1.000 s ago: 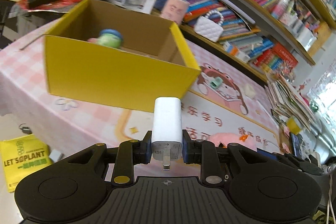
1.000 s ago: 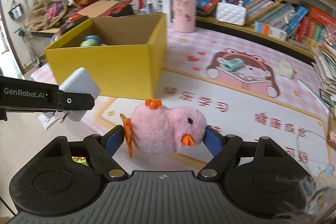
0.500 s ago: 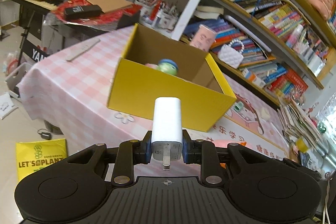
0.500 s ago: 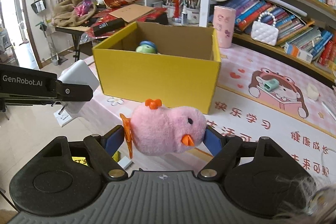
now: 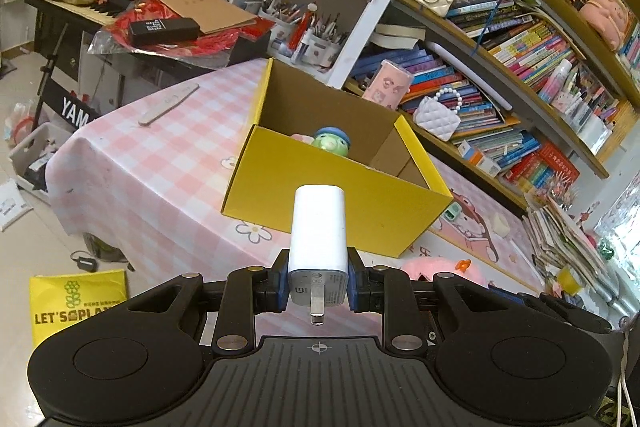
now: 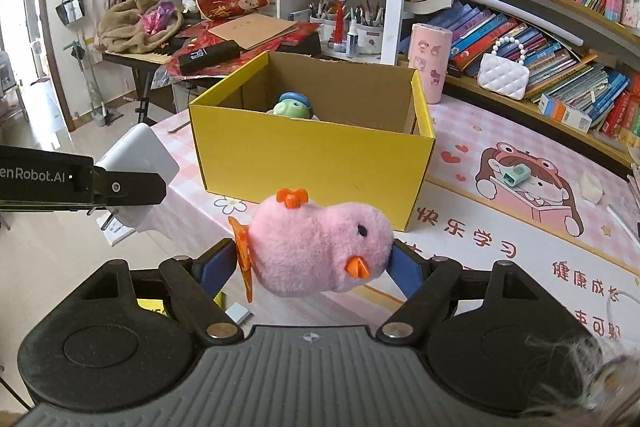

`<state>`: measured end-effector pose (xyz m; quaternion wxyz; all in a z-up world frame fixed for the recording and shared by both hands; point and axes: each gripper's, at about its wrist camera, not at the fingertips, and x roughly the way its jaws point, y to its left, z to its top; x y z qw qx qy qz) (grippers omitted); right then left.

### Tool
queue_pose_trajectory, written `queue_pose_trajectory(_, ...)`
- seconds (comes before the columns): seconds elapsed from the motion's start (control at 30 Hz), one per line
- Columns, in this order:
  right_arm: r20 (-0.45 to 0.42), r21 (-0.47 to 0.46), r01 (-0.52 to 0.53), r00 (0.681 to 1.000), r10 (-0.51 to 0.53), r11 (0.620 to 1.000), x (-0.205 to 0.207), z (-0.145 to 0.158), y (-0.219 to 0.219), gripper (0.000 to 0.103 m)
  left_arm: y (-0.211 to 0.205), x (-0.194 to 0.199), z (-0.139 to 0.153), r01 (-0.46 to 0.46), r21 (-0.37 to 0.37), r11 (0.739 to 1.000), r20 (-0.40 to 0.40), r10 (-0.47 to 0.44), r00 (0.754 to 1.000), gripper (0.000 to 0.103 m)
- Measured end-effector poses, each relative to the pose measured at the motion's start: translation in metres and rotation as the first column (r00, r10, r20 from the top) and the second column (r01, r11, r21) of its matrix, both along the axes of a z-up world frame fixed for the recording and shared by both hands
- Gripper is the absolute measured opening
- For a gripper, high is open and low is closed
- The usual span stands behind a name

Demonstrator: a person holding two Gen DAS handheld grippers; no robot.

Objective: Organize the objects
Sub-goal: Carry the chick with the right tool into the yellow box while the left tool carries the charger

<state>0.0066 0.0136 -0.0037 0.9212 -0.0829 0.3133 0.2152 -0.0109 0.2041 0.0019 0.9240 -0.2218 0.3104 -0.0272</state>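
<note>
My left gripper (image 5: 318,285) is shut on a white charger plug (image 5: 318,233), held upright in the air short of the yellow cardboard box (image 5: 332,203). My right gripper (image 6: 316,263) is shut on a pink plush chick (image 6: 320,247), held above the table in front of the box (image 6: 312,155). The box is open on top, with a green toy with a blue cap (image 6: 292,107) inside. The left gripper and its plug (image 6: 138,155) show at the left of the right wrist view. The chick (image 5: 436,265) peeks past the left gripper.
The box stands on a pink checked tablecloth (image 5: 140,163). A pink cup (image 6: 430,61), a white quilted handbag (image 6: 502,75), a small teal object (image 6: 516,175) and a white eraser (image 6: 592,183) lie on the table. Bookshelves (image 6: 540,7) run behind. A yellow bag (image 5: 76,303) lies on the floor.
Both grippers have pulled back and up from the box, which now looks smaller and farther. Each keeps its hold on its object.
</note>
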Motion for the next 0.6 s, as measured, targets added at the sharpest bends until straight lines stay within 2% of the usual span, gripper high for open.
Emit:
queue_pose_trajectory(0.33, 0.033, 0.020, 0.007, 0.999, -0.008, 1.000, 0.018, 0.007, -0.001, 0.080, -0.002, 0.013, 0.007, 0.007, 0.036, 0.999, 0.024, -0.008, 1.000, 0.025)
queue_pose_trajectory(0.6, 0.160, 0.031, 0.026, 0.987, -0.030, 0.999, 0.068, 0.036, 0.001, 0.080, -0.001, 0.055, 0.023, -0.016, 0.042, 0.999, 0.089, 0.012, 0.996, 0.025)
